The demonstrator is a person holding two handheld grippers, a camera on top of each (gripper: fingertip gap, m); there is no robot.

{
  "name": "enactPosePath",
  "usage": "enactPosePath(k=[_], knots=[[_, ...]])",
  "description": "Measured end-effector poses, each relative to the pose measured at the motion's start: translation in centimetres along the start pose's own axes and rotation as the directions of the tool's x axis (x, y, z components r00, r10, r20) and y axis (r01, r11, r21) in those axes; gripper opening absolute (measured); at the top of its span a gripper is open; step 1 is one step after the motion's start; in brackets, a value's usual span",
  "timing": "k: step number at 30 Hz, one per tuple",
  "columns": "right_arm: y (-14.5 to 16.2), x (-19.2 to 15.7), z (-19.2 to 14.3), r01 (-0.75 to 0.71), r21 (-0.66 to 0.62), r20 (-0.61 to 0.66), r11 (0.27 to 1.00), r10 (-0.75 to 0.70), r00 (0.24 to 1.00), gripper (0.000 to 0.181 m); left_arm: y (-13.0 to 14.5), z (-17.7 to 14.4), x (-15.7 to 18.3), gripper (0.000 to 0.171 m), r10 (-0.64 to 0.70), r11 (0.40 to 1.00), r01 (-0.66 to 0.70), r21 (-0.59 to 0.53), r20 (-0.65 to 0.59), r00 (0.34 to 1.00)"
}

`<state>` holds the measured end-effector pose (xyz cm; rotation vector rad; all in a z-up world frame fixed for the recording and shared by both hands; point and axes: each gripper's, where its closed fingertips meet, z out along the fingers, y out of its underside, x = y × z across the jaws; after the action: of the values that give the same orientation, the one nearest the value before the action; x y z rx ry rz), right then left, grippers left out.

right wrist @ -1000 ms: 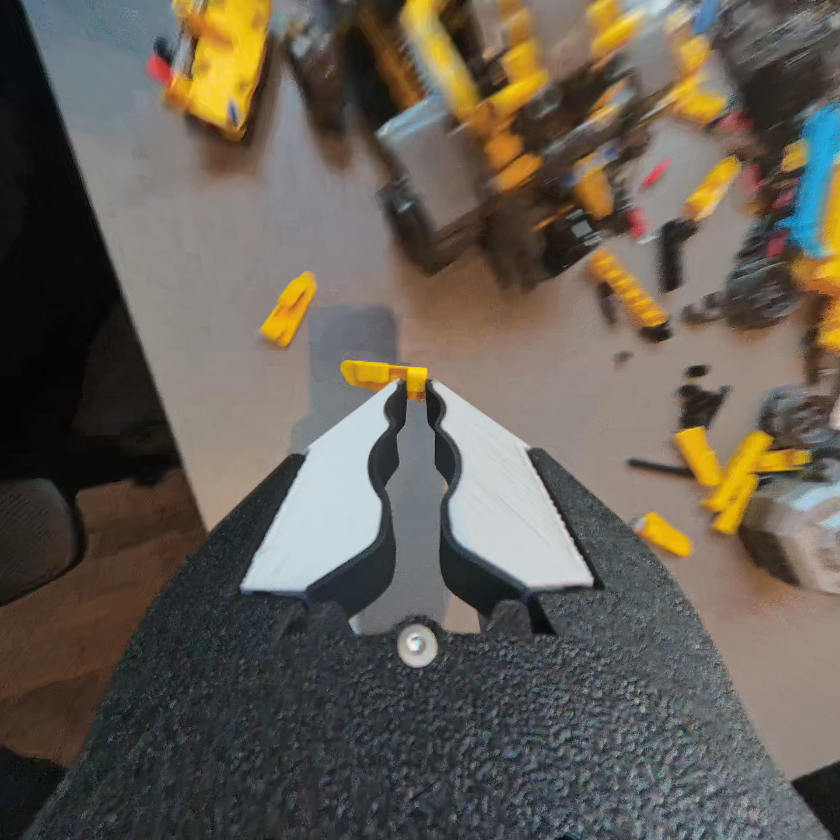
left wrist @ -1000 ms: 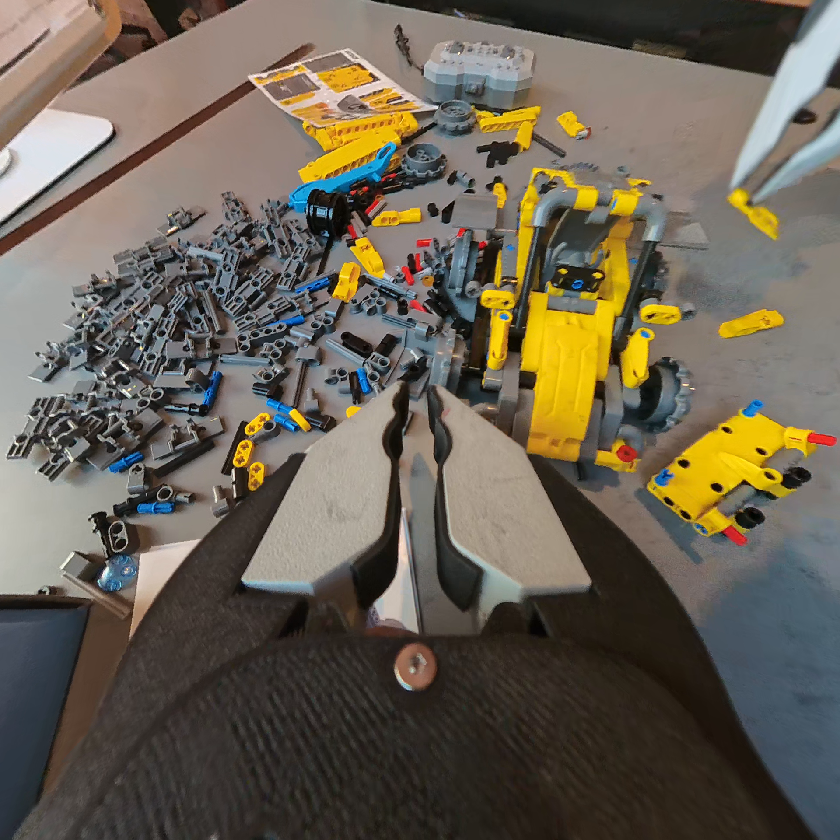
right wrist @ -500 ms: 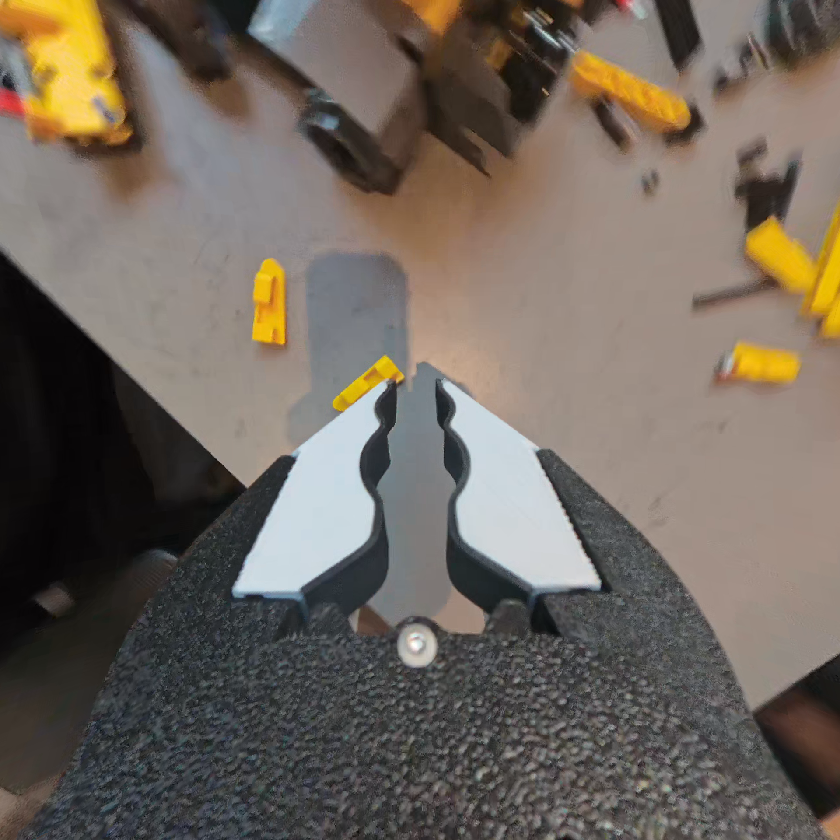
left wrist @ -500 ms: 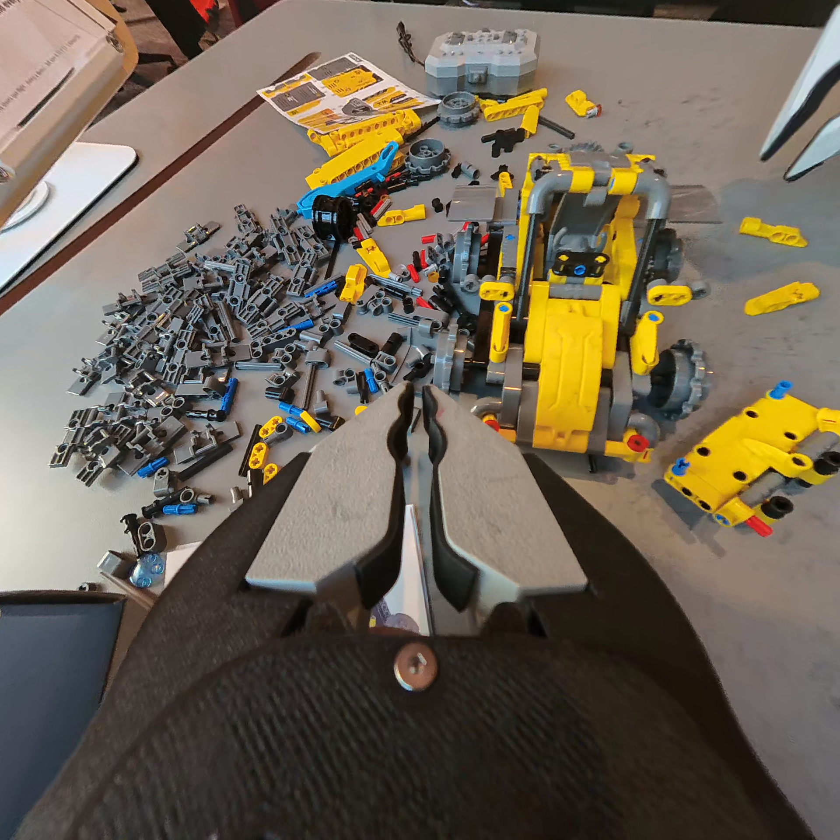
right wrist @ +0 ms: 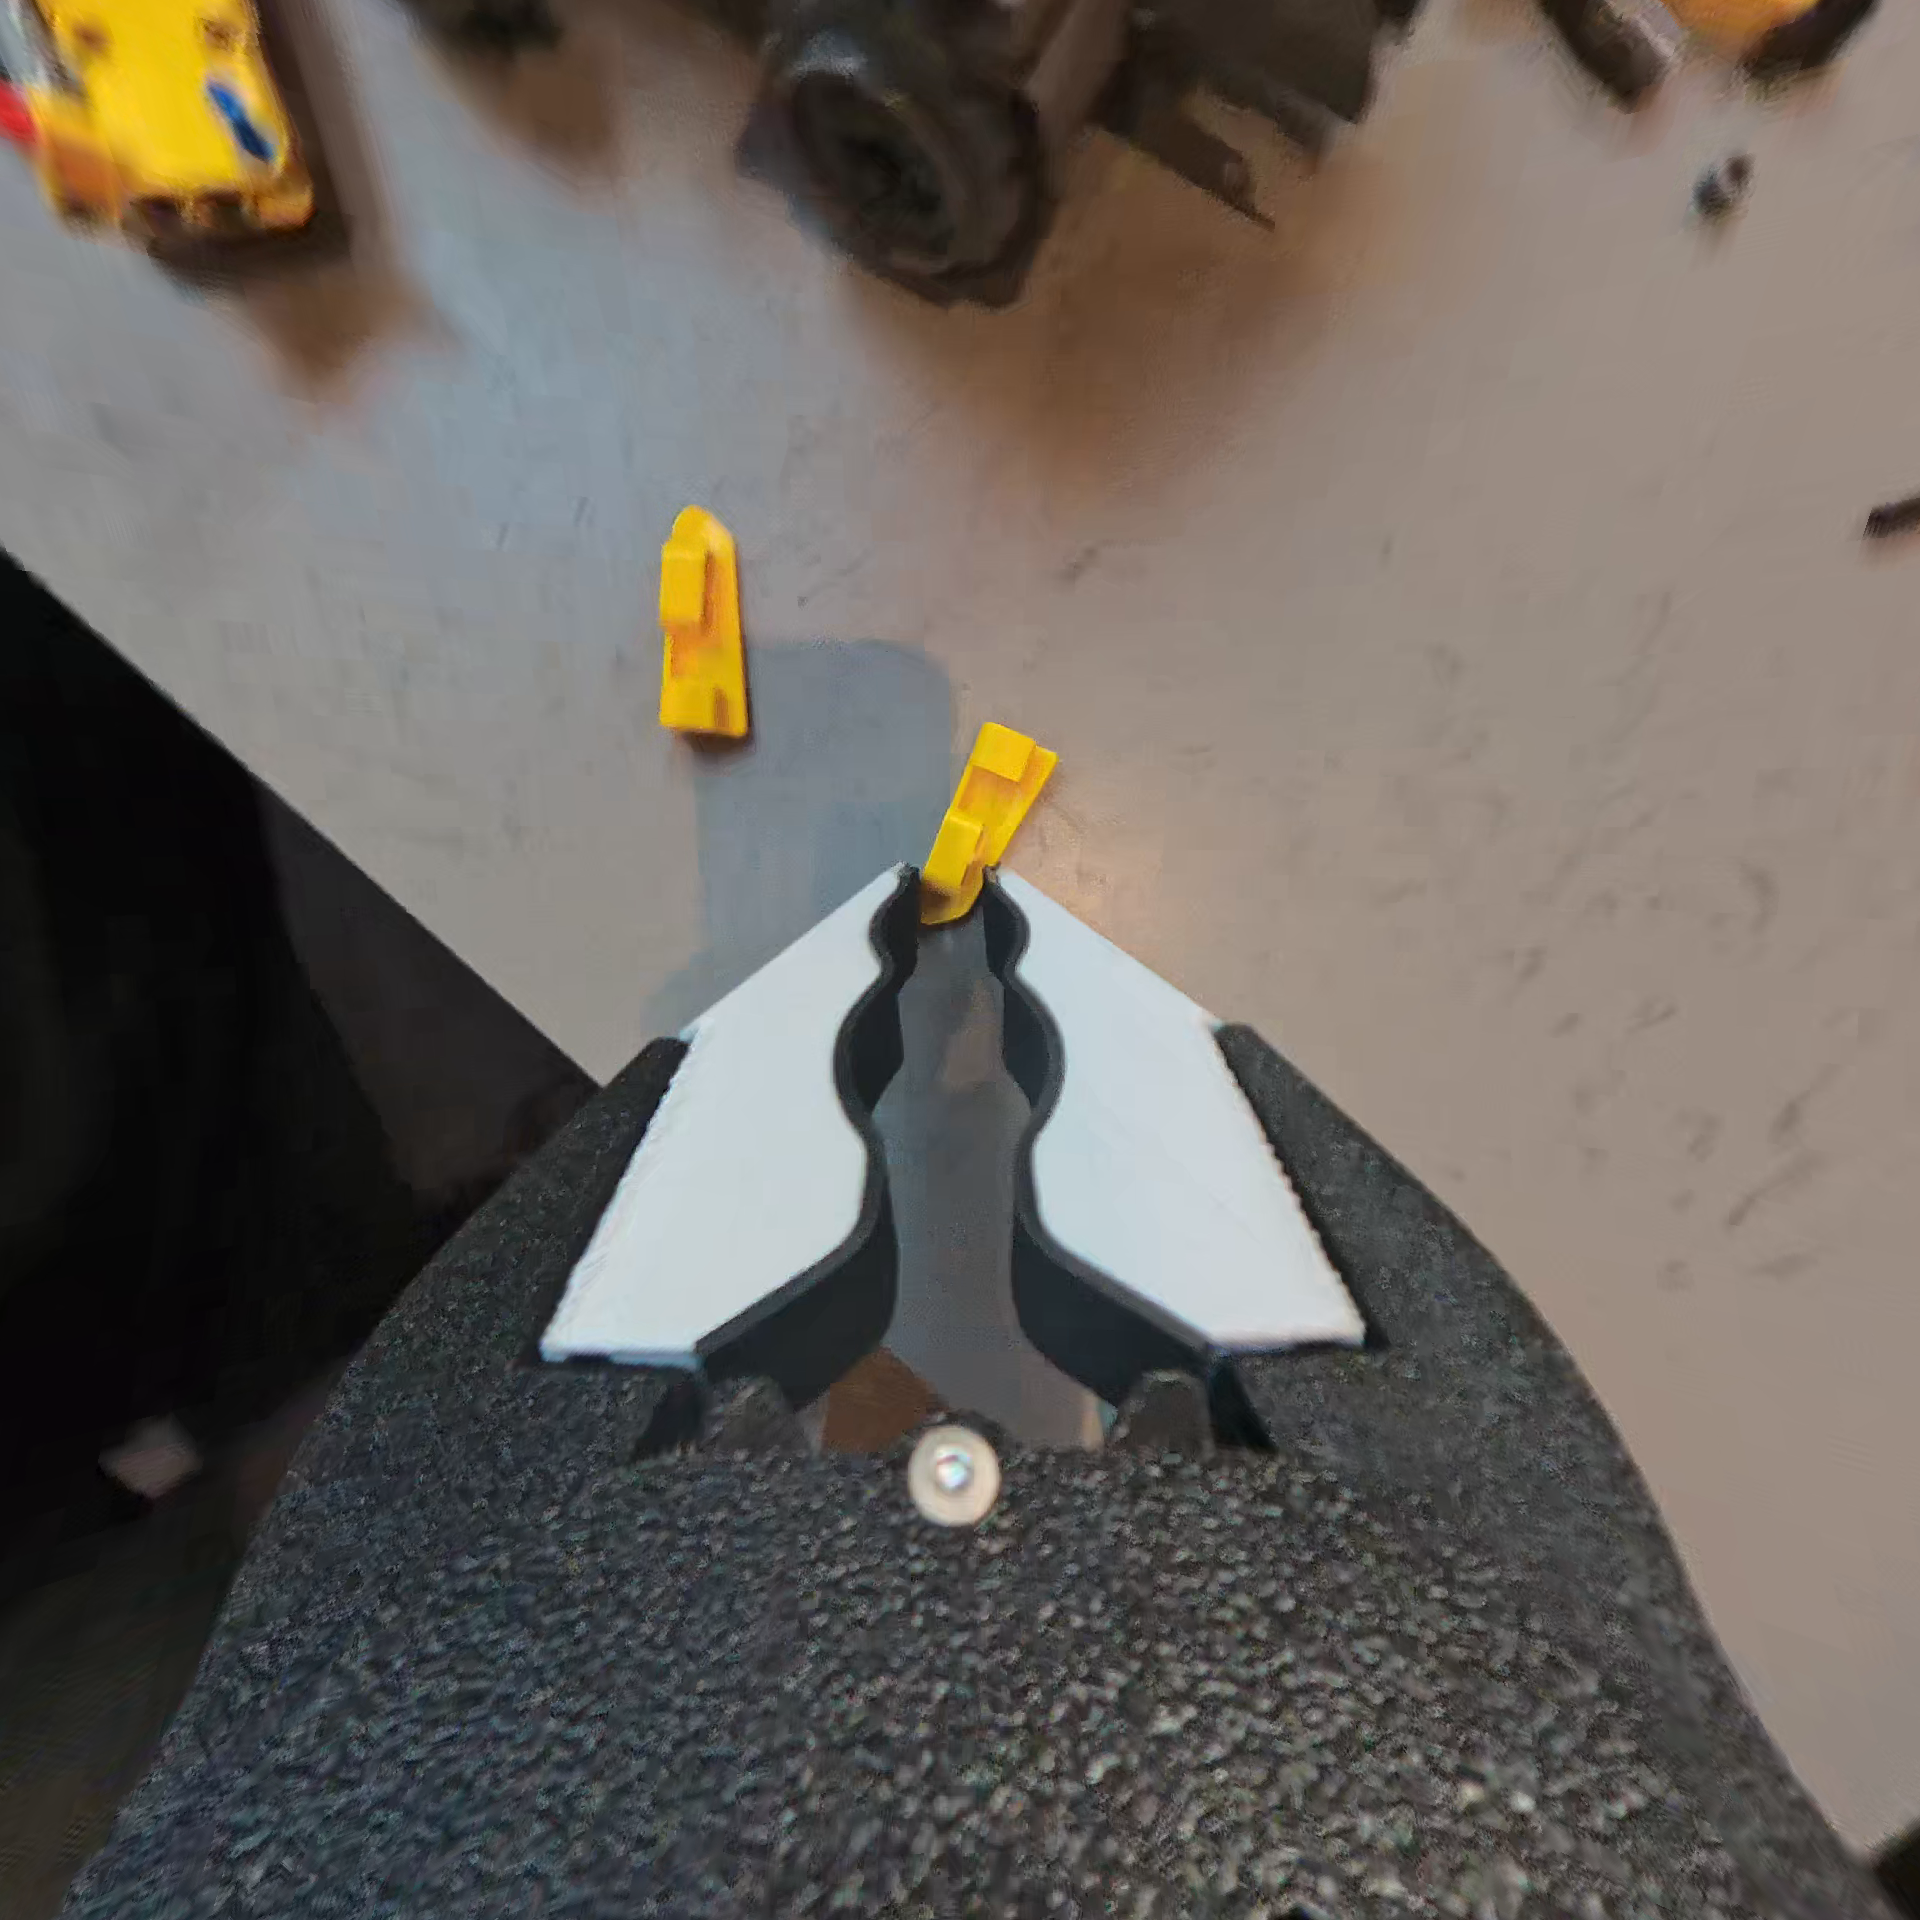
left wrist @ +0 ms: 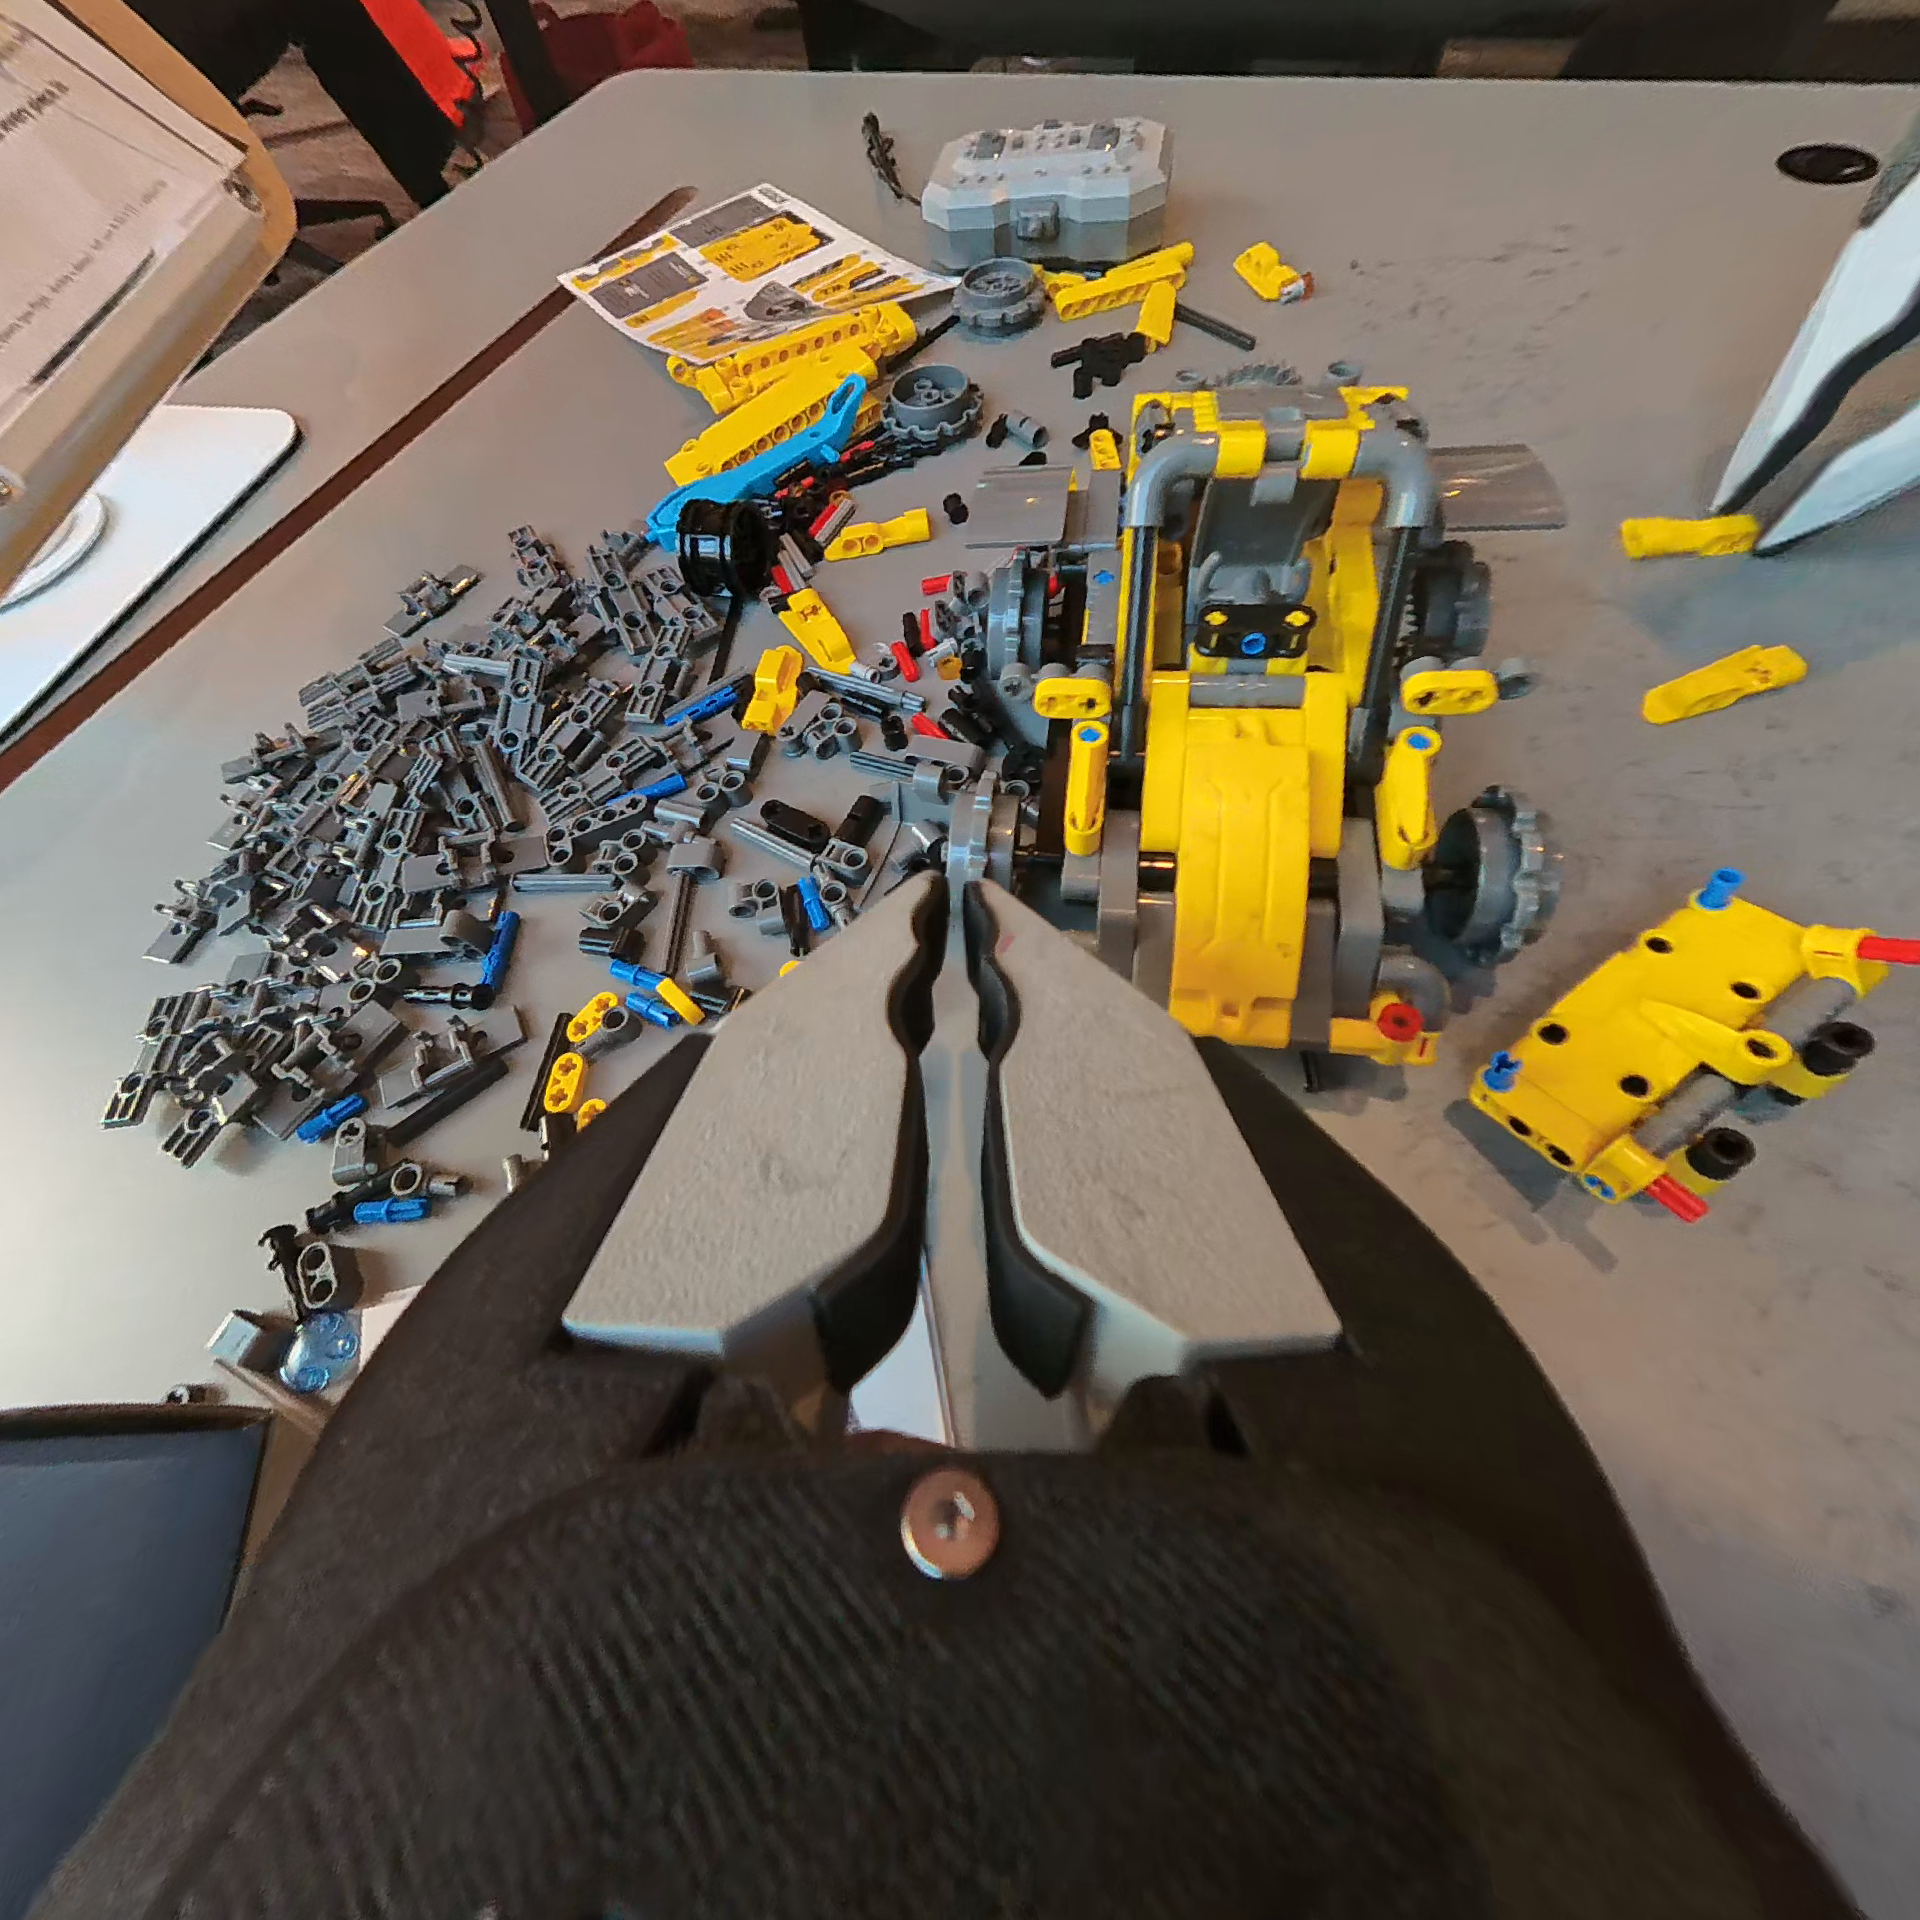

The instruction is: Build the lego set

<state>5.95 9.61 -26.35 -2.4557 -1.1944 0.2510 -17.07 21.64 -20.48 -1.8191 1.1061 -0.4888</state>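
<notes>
My right gripper [right wrist: 948,883] is shut on the near end of a small yellow piece [right wrist: 992,800] that rests on the grey table [right wrist: 1455,623] close to its edge. A second small yellow piece [right wrist: 701,623] lies just to the left. In the left wrist view, the right gripper [left wrist: 1754,530] meets the same piece [left wrist: 1688,535] at the far right. My left gripper [left wrist: 956,883] is shut and empty. It hovers over loose parts, just left of the half-built yellow and grey vehicle [left wrist: 1247,748].
A pile of grey and blue parts [left wrist: 416,831] spreads left. A yellow sub-assembly [left wrist: 1662,1049] lies right of the vehicle. An instruction leaflet [left wrist: 748,260] and a grey box [left wrist: 1049,187] sit at the back. A monitor stand [left wrist: 135,499] is far left. My hands' fingertips stand some 25 centimeters from each other.
The right gripper held the small yellow piece in the air, opened and let it onto the table, then closed on its end at a new angle. The left gripper drew back a little, still shut.
</notes>
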Motion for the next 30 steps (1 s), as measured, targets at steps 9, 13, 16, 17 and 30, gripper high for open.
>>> enactPosePath(k=[9, 13, 16, 17, 30], knots=[[-2.5, -3.6, -0.7, 0.051, 0.085, 0.074, 0.995, -0.058, 0.996, 0.028, -0.7, -0.1, 1.9, 0.003, 0.059, 0.998, -0.056, 0.039, -0.081, 0.995], [-3.2, -5.3, 1.5, 0.04, 0.09, 0.085, 0.995, -0.048, 0.995, 0.025, -2.1, -1.3, 5.9, 0.005, 0.142, 0.984, -0.105, 0.146, -0.267, 0.953], [-3.7, -5.0, 1.7, -0.008, 0.107, 0.106, 0.994, -0.004, 0.994, 0.017, -2.9, -2.8, 9.0, 0.002, 0.243, 0.958, -0.158, 0.238, -0.386, 0.89], [-3.8, -5.1, 1.8, -0.005, 0.107, 0.113, 0.994, -0.007, 0.994, 0.015, -2.8, -2.9, 9.5, 0.001, 0.274, 0.951, -0.188, 0.246, -0.389, 0.88], [-4.0, -4.7, 1.7, 0.1, 0.104, 0.04, 0.99, -0.105, 0.994, 0.022, 1.6, -4.1, 14.6, 0.015, 0.334, 0.937, -0.315, 0.151, -0.652, 0.68]])
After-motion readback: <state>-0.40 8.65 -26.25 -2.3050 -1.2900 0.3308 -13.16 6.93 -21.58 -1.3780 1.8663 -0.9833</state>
